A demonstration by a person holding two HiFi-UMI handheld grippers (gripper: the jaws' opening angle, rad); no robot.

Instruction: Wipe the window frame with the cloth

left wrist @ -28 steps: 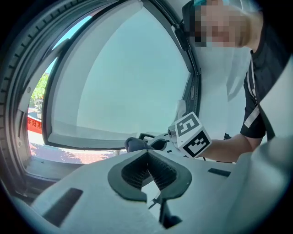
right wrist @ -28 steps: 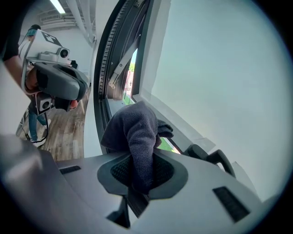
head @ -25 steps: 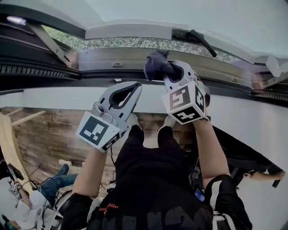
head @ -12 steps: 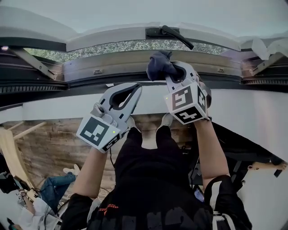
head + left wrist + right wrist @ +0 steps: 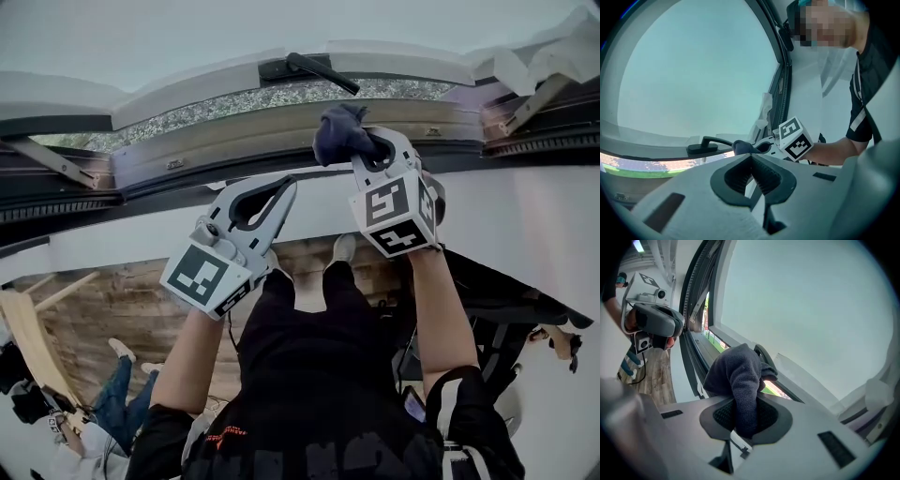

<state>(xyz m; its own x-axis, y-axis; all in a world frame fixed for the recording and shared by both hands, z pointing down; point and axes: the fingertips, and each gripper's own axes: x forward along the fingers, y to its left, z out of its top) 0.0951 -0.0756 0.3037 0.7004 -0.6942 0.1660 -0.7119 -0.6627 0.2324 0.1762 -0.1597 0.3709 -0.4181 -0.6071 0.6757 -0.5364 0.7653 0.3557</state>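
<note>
Right gripper [image 5: 367, 155] is up at the window; its fingers are clamped on a dark blue cloth [image 5: 339, 134]. The cloth bunches out past the fingertips and sits against the grey-brown window frame [image 5: 225, 142], just below the black handle [image 5: 309, 67]. In the right gripper view the cloth [image 5: 738, 376] hangs down between the two fingers and fills the gap; the handle [image 5: 761, 355] is right behind it. Left gripper [image 5: 284, 185] is lower and to the left, in front of the white sill [image 5: 122, 234]; can't tell if it touches. Its fingers are closed tip to tip with nothing between them, clear in the left gripper view [image 5: 751, 158]. That view also shows the cloth [image 5: 742, 146] and the right gripper's marker cube [image 5: 794, 139] near the handle. The two grippers are near each other but apart. Below the sill is a wood floor [image 5: 103, 300]; a person's legs in jeans [image 5: 117, 403] show at lower left.
</note>
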